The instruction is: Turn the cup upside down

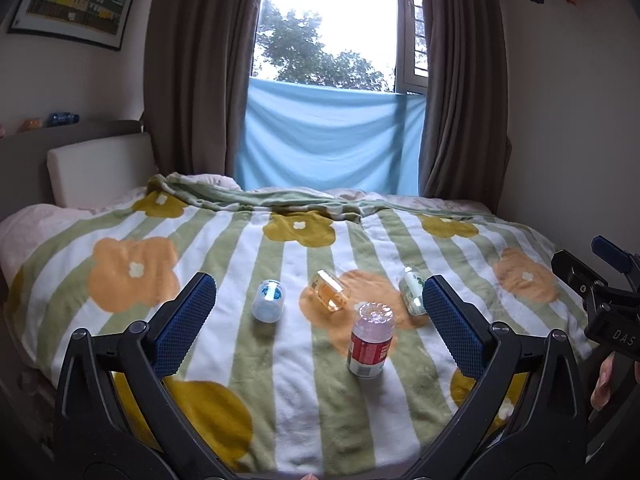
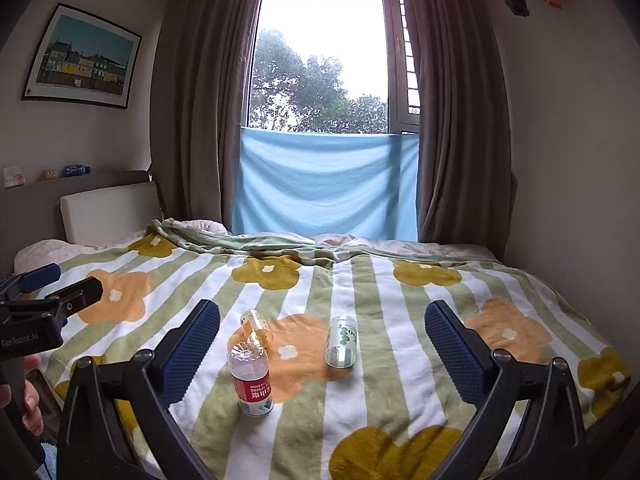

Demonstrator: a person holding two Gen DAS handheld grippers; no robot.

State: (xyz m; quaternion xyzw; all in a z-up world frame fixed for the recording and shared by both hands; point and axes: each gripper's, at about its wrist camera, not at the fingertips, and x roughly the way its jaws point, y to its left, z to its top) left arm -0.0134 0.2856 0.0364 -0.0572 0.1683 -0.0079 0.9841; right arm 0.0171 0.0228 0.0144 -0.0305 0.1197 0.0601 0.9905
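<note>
Four small clear cups sit on the flowered blanket [image 1: 280, 380]. A red-label cup [image 1: 370, 340] [image 2: 250, 380] stands with its ribbed bottom facing up. An amber cup [image 1: 330, 291] [image 2: 258, 326] and a green-label cup [image 1: 412, 296] [image 2: 342, 340] lie on their sides. A blue-label cup [image 1: 268, 302] rests further left; whether it stands or lies I cannot tell. My left gripper [image 1: 320, 282] hovers open in front of the cups, holding nothing. My right gripper [image 2: 323, 308] is also open and empty, with the green-label cup between its fingers' lines of sight.
The bed fills the room up to a window with brown curtains [image 1: 192, 80] and a blue cloth [image 1: 332, 136]. A white headboard cushion [image 1: 100, 168] is at left. The right gripper's body [image 1: 600, 292] shows at the right edge, a hand [image 2: 32, 400] at lower left.
</note>
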